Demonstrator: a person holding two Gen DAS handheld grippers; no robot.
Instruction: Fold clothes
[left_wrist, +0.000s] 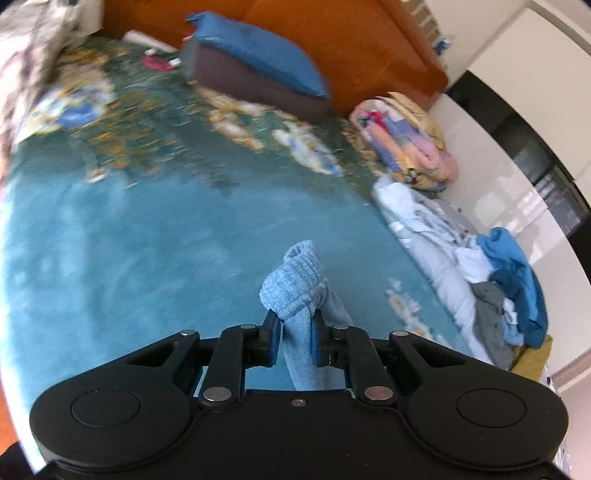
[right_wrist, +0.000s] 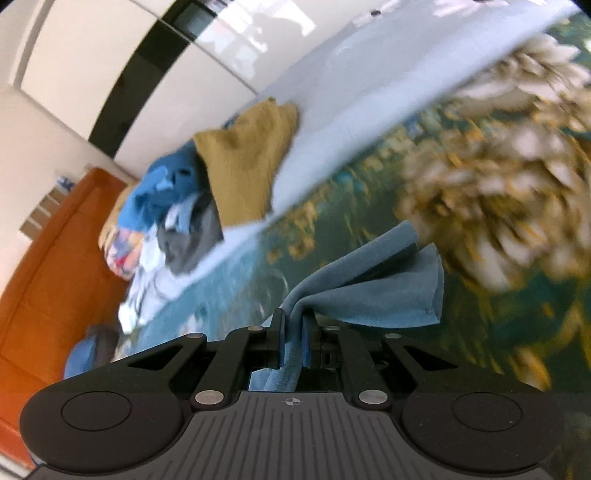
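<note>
My left gripper (left_wrist: 297, 317) is shut on a light blue knit garment (left_wrist: 295, 280); its ribbed elastic band bunches above the fingers and the cloth hangs down between them, above the teal bedspread (left_wrist: 147, 258). My right gripper (right_wrist: 293, 317) is shut on a blue-grey cloth edge (right_wrist: 369, 291) that fans out to the right of the fingers. Whether both hold one garment cannot be told. Both views are motion-blurred.
A heap of clothes lies at the bed's edge, blue, grey and white (left_wrist: 506, 295), with a mustard piece (right_wrist: 243, 166). A pale blue quilt (left_wrist: 424, 229), a rolled floral blanket (left_wrist: 406, 140), blue and brown pillows (left_wrist: 258, 70) and an orange headboard (left_wrist: 351, 40) stand beyond.
</note>
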